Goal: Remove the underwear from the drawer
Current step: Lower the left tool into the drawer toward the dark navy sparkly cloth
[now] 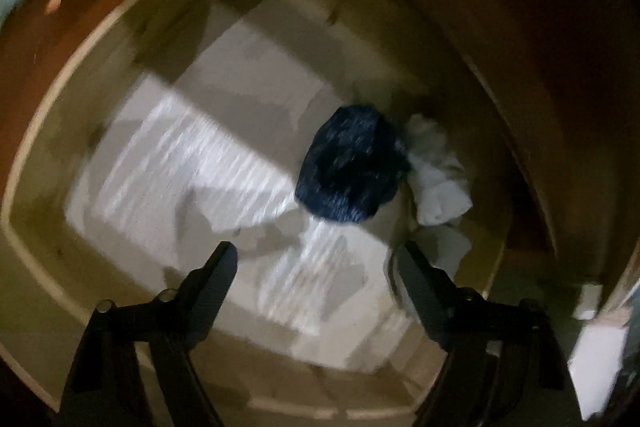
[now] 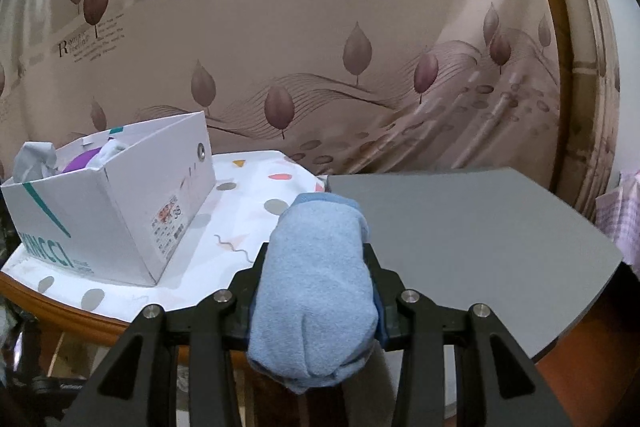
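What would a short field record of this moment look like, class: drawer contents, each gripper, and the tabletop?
drawer: open, pale lining, dim and blurred
in drawer: dark blue bundle beside white cloth
left gripper: open above the drawer, holding nothing
right gripper: shut on light blue bundle
tabletop: white box with cloth in it; grey board

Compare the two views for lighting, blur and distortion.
Left wrist view: dim, motion-blurred, a slanting shadow across the pale drawer floor; the dark blue bundle smeared; the left gripper open. Right wrist view: bright, sharp, printed curtain text readable; fisheye bends the table edge; the right gripper clamps the light blue cloth.
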Demonstrator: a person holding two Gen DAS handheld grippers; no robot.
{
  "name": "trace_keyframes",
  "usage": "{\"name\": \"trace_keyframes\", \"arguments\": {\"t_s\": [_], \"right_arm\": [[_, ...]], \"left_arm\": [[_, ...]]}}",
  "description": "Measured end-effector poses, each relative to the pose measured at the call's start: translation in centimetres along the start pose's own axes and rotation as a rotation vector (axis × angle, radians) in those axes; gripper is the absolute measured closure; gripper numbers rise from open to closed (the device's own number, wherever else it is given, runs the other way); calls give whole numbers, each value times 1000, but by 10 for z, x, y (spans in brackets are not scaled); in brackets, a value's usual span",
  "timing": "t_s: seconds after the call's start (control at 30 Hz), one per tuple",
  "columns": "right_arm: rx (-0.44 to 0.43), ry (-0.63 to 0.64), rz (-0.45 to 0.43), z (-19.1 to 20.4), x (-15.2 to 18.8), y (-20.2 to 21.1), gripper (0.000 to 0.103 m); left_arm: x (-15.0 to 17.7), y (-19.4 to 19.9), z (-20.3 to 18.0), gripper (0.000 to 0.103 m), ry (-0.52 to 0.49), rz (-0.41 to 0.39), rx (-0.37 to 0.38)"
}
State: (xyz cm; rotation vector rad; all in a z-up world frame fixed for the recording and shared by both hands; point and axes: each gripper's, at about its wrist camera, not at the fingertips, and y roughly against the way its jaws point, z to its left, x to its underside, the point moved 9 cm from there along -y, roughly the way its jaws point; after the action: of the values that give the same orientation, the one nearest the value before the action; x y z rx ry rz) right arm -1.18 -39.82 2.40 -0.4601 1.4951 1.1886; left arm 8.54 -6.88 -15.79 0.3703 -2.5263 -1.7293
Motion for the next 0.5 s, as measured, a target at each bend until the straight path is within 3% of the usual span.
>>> {"name": "trace_keyframes", "arguments": {"t_s": [0.2,0.23,0.37,0.5], "right_arm": [[-3,2,-4,-1,-2,0,62],[-8,-1,1,-1,-1,-1,62],[-31,-16,16,0,0,-4,62],[-34,6,10,5,0,-3,62]], "left_arm": [[4,-18,-9,30,-182,69,-95],[5,-18,-16,30,-229,86,-92],[10,-26,-23,34,-433,136,-196],[10,-27,-32,38,-543,163,-207]]}}
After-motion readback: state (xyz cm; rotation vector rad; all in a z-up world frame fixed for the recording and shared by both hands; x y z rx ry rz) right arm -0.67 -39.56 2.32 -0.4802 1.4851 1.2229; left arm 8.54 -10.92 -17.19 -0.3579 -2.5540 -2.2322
